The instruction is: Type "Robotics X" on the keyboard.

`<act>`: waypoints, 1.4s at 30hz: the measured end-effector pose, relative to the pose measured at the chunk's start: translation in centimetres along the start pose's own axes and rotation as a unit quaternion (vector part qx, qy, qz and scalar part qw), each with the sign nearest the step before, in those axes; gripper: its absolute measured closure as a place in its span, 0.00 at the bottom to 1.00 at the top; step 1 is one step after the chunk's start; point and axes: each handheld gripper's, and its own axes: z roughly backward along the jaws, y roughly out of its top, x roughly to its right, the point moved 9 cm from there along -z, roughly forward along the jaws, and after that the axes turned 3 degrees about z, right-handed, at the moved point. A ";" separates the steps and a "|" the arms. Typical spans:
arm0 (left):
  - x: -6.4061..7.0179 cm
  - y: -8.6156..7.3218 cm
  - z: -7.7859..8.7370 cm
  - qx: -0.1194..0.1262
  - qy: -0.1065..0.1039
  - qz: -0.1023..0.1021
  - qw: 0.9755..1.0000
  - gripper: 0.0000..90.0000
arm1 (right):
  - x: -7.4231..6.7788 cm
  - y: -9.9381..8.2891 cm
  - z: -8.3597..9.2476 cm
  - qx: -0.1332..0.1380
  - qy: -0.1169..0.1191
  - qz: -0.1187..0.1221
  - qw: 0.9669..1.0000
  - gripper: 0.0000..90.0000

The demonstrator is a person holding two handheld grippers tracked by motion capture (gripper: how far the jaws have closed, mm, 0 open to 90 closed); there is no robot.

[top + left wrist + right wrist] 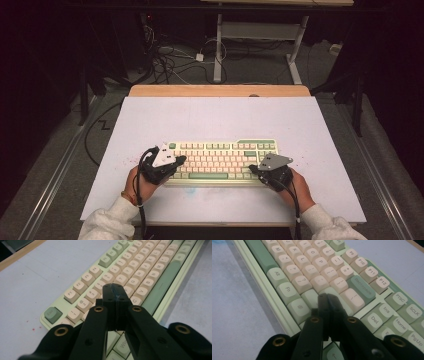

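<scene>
A cream and green keyboard [220, 159] lies near the front of the white table top. My left gripper [180, 160] is at its left end, jaws pressed together with nothing between them. In the left gripper view its tips [115, 290] sit over the letter keys near C and V of the keyboard [142, 270]. My right gripper [252, 169] is at the keyboard's right end, also shut and empty. In the right gripper view its tips [327, 298] are over the green key below Backspace on the keyboard [312, 262]. Whether either tip touches a key I cannot tell.
The white table top [215, 115] has a wooden strip [220, 90] along its far edge. Behind it, cables [170, 60] lie on the floor beside a desk leg [218, 50]. A person's hands in pale sleeves come in from the bottom.
</scene>
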 end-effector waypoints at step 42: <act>0.4 1.7 -5.7 -0.067 -0.020 -0.014 0.997 0.97 | -0.3 -0.1 0.2 -0.003 -0.005 0.003 1.000 1.00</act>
